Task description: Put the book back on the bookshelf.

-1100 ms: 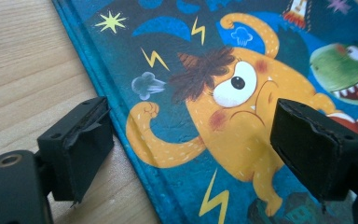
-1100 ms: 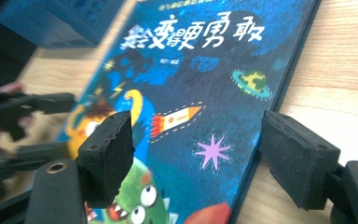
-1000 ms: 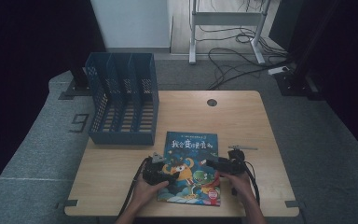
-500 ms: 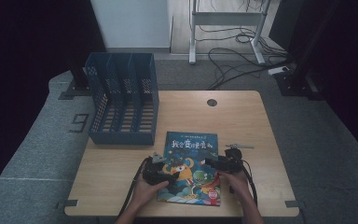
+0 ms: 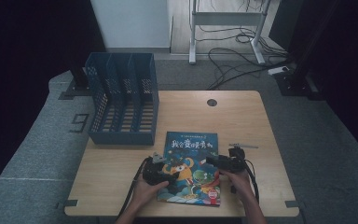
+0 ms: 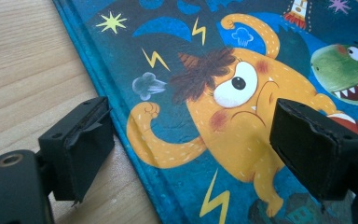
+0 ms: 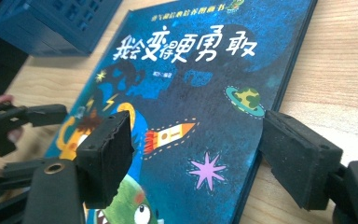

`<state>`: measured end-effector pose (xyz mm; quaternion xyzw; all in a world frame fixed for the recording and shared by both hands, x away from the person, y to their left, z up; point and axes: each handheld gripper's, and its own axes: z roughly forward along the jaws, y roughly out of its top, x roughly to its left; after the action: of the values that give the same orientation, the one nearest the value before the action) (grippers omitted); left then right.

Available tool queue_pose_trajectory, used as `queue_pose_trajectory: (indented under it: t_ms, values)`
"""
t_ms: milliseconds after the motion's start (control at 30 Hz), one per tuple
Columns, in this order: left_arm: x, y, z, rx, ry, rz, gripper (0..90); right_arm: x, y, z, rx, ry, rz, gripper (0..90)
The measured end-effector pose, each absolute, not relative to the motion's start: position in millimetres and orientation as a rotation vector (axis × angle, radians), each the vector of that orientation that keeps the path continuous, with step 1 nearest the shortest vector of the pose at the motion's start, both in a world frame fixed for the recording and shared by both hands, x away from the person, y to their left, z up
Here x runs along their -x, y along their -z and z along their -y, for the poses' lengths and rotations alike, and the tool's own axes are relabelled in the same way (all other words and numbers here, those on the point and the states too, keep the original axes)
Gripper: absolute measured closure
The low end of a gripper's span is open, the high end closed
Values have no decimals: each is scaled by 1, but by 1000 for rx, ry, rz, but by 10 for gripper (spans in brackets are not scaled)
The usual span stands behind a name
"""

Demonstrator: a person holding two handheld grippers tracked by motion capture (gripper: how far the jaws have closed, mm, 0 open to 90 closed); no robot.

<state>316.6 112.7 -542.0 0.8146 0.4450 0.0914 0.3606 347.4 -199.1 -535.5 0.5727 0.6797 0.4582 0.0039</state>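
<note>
A children's picture book (image 5: 192, 158) lies flat and closed on the wooden table (image 5: 242, 116), its dark blue cover showing an orange monster (image 6: 223, 107), a rocket (image 7: 170, 134) and white title characters. My left gripper (image 5: 168, 171) is at the book's left edge. In the left gripper view its jaws (image 6: 193, 149) stand open, one over bare wood and one over the cover. My right gripper (image 5: 216, 162) is at the book's right edge, jaws (image 7: 200, 154) also open and straddling that edge. Neither pair presses on the book.
A blue slotted file holder (image 5: 121, 100) stands upright at the table's back left, just behind the book. A round cable hole (image 5: 211, 102) sits near the far edge. Bare wood lies right of the book. Cables (image 5: 233, 56) and a metal stand are on the floor beyond.
</note>
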Motion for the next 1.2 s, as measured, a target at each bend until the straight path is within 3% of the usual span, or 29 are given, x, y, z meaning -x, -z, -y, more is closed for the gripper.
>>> queue_pose_trajectory:
  t_ms: [367, 1200]
  values:
    - [-317, 542, -113, -2095, -236, -1151, 124, -348, 533, 207, -1830, -1549, -2106, 260]
    - [-317, 542, -112, -2101, -243, -1147, 121, -357, 546, 201, -1891, -1443, -2117, 267]
